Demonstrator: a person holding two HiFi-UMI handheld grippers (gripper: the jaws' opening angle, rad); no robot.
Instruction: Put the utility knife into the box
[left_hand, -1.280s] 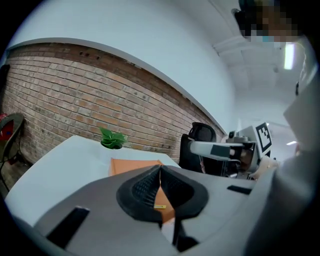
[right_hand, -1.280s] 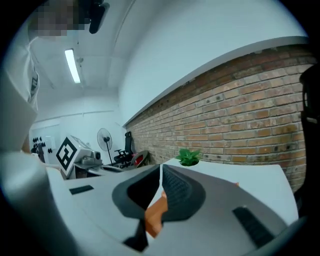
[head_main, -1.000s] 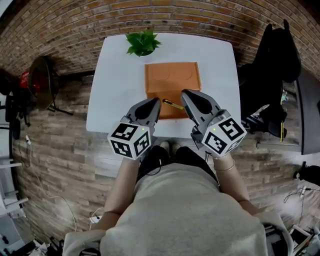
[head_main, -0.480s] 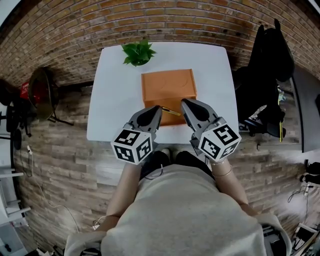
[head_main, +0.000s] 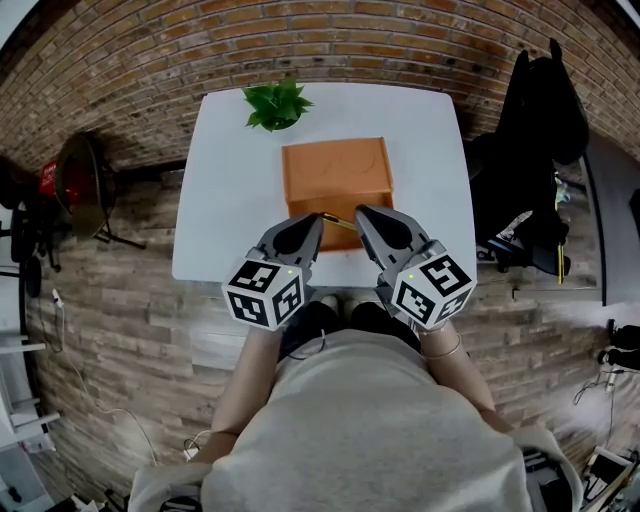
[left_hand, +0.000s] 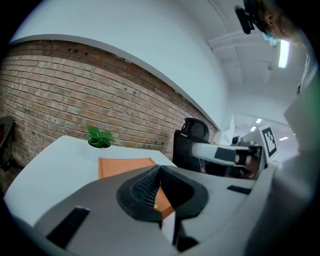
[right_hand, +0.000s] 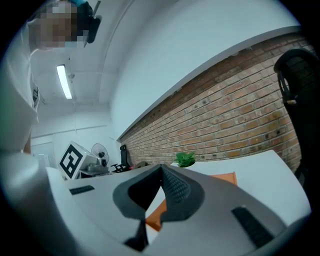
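Note:
The utility knife (head_main: 339, 220), thin and yellow-black, lies at the near edge of the flat orange box (head_main: 335, 172) on the white table (head_main: 225, 200). It shows only between my two grippers in the head view. My left gripper (head_main: 314, 220) hovers just left of the knife with its jaws shut and nothing in them. My right gripper (head_main: 361, 213) hangs just right of the knife, also shut and empty. In the left gripper view the shut jaws (left_hand: 159, 169) point over the orange box (left_hand: 124, 165). The right gripper view shows its shut jaws (right_hand: 161, 168) before the box (right_hand: 226, 178).
A small green plant (head_main: 275, 104) stands at the table's far edge, also seen as the plant (left_hand: 99, 137) and the plant (right_hand: 186, 159). A black office chair (head_main: 545, 110) with dark clothing stands right of the table. A brick wall (head_main: 330, 40) runs behind.
The head camera shifted slightly, so the table sits a little lower in view. The right gripper drifted a bit left, toward the knife. Both stay shut; the knife has not moved.

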